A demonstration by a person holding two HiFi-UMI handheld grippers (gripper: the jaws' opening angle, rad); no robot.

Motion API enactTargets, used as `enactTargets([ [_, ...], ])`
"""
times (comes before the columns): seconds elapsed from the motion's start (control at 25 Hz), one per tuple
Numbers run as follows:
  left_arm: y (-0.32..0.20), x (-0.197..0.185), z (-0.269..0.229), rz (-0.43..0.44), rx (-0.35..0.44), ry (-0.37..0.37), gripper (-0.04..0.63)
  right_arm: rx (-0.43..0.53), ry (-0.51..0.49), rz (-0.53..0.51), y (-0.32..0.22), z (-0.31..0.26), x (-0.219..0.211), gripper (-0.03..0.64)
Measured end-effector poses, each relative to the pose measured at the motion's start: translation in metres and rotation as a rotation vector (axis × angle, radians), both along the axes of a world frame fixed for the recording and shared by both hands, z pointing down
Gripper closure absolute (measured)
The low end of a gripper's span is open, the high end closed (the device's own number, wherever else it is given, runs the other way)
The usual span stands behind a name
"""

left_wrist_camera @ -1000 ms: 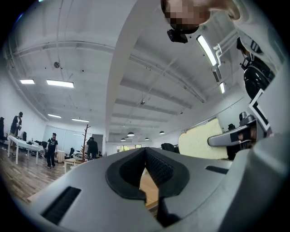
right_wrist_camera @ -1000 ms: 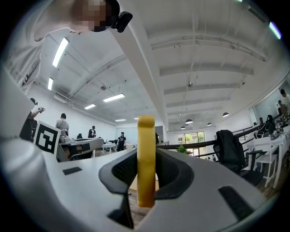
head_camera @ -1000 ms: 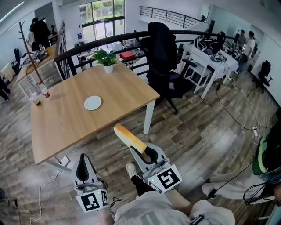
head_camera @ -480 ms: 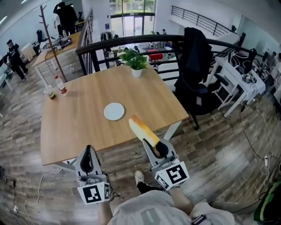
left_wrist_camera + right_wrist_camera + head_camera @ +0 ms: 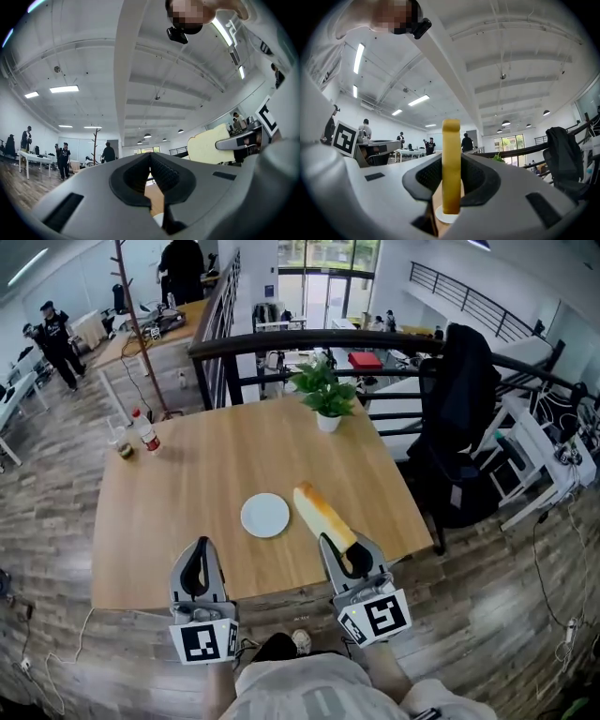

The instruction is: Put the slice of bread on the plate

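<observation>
My right gripper point(image 5: 345, 554) is shut on a slice of bread point(image 5: 322, 512) with a yellow-brown crust, holding it on edge. The bread sticks out forward over the near part of the wooden table point(image 5: 197, 493), just right of a small white plate point(image 5: 265, 515). In the right gripper view the bread point(image 5: 451, 159) stands upright between the pads point(image 5: 476, 180), with the plate point(image 5: 449, 217) low behind it. My left gripper point(image 5: 198, 554) hangs at the table's near edge, left of the plate, shut and holding nothing. The left gripper view shows its jaws point(image 5: 151, 161) meeting and the bread point(image 5: 208, 145) off to the right.
A potted plant point(image 5: 325, 395) stands at the table's far edge. A bottle point(image 5: 145, 432) and a jar point(image 5: 122, 446) sit at its far left corner. A black office chair point(image 5: 459, 427) draped with a jacket is right of the table; a dark railing point(image 5: 309, 338) runs behind.
Both grippers have come forward from over the floor up to the table. The bread now reaches over the tabletop beside the plate. The right gripper's grip on it is unchanged.
</observation>
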State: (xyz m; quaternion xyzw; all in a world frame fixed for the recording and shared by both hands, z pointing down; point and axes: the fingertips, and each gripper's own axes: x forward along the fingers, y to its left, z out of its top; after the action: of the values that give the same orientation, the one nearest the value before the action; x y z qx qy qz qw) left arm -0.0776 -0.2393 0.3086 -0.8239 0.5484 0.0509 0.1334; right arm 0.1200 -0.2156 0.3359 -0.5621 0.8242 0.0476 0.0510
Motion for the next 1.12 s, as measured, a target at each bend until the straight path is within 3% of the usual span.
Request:
enactTargets([
  [0.32, -0.065, 0.01, -0.001, 0.014, -0.017, -0.007, 0.587, -0.012, 0.02, 0.006, -0.062, -0.001, 0.0, 0.523],
  [0.48, -0.094, 0.009, -0.007, 0.028, -0.009, -0.012, 0.586, -0.017, 0.089, 0.005, -0.092, -0.002, -0.01, 0.523],
  [0.6, -0.114, 0.004, -0.001, 0.033, -0.019, -0.007, 0.588, -0.037, 0.213, -0.003, -0.111, 0.006, -0.023, 0.523],
  [0.88, -0.134, 0.002, 0.024, 0.044, -0.073, -0.001, 0.588, -0.056, 0.573, 0.116, -0.156, 0.043, -0.032, 0.523],
  [1.12, -0.138, -0.004, 0.054, 0.019, -0.138, -0.029, 0.588, -0.076, 0.881, 0.108, -0.186, 0.1, -0.051, 0.522],
])
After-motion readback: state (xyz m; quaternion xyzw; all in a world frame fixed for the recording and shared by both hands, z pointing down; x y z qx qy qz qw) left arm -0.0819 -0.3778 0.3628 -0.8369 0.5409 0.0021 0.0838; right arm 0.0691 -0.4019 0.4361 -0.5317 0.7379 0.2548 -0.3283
